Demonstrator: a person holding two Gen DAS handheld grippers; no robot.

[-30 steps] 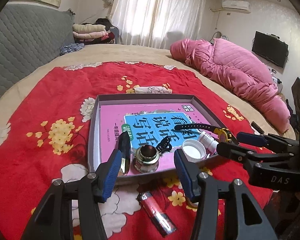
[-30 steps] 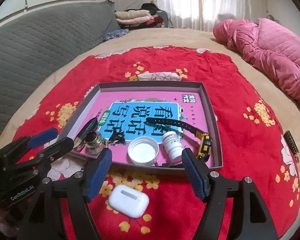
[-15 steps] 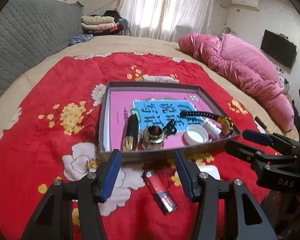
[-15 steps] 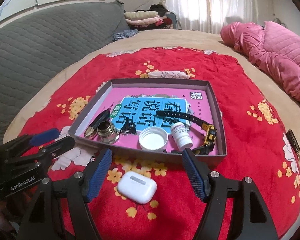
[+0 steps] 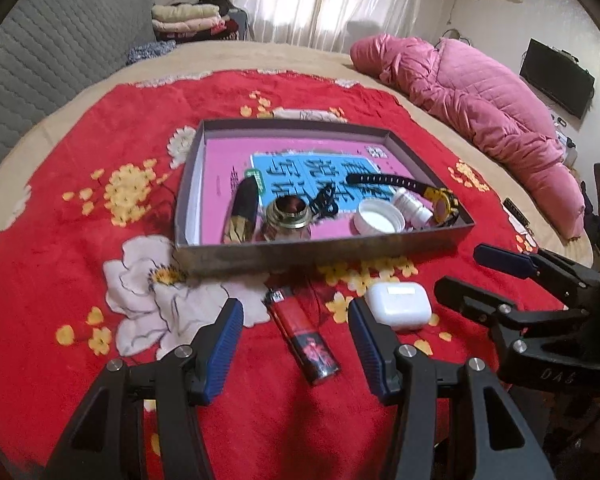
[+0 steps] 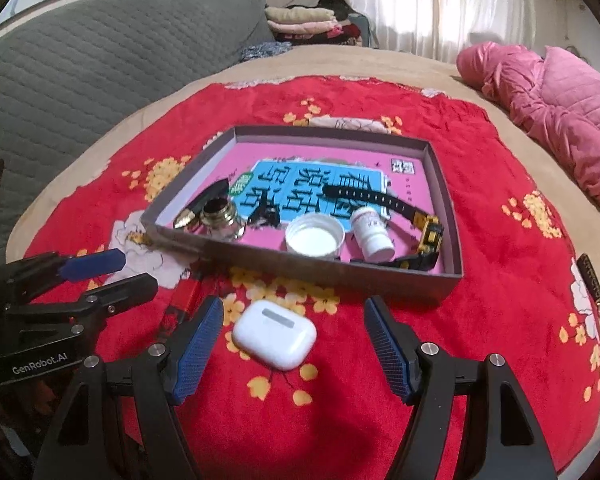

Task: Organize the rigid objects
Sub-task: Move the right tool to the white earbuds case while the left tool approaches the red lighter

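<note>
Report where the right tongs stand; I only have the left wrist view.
Observer: The right tongs are open, with the white earbud case lying between their blue pads. Neither pad touches it.
Operator: Check the watch strap behind the tray's near wall.
Observer: Below the yellow watch face, the second strap half curls along the near wall of the tray, inside the right corner.
</note>
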